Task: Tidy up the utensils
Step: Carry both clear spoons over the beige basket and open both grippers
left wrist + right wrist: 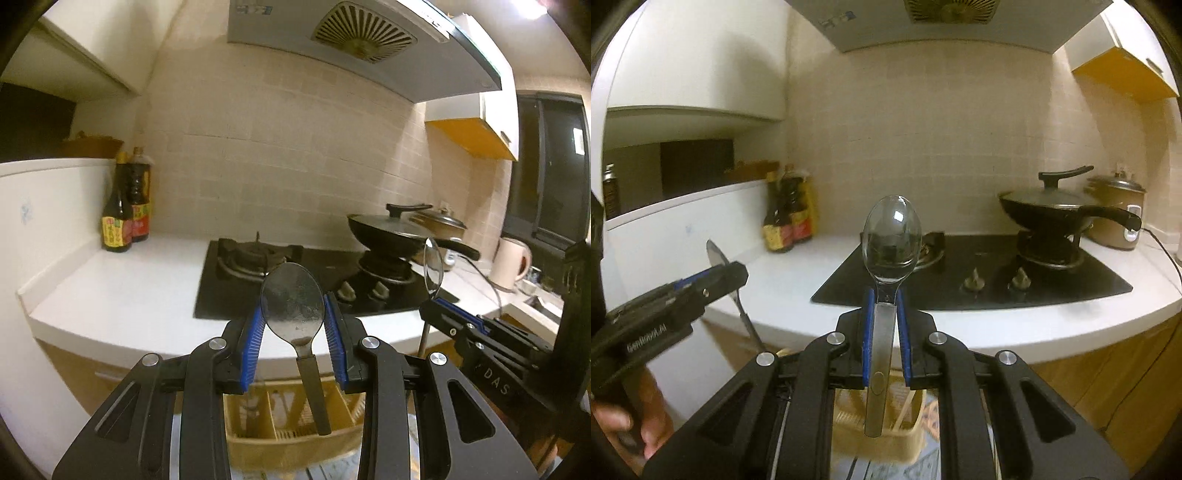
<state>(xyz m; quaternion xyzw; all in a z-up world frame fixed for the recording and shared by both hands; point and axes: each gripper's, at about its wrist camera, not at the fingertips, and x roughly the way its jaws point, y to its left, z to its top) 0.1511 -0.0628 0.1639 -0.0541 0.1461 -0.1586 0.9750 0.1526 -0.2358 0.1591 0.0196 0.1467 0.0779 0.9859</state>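
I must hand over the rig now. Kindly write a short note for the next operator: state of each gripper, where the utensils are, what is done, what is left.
Left gripper: shut on the black-handled spoon, pads on the bowl's edges, bowl up, handle hanging down.
Right gripper: shut on the steel spoon, gripped at the neck, bowl up.
Both spoons are held in the air in front of the counter.
The yellow utensil basket with compartments sits below the grippers.
Done: both spoons picked up.
Left: place each spoon into a basket compartment; which one I cannot tell.
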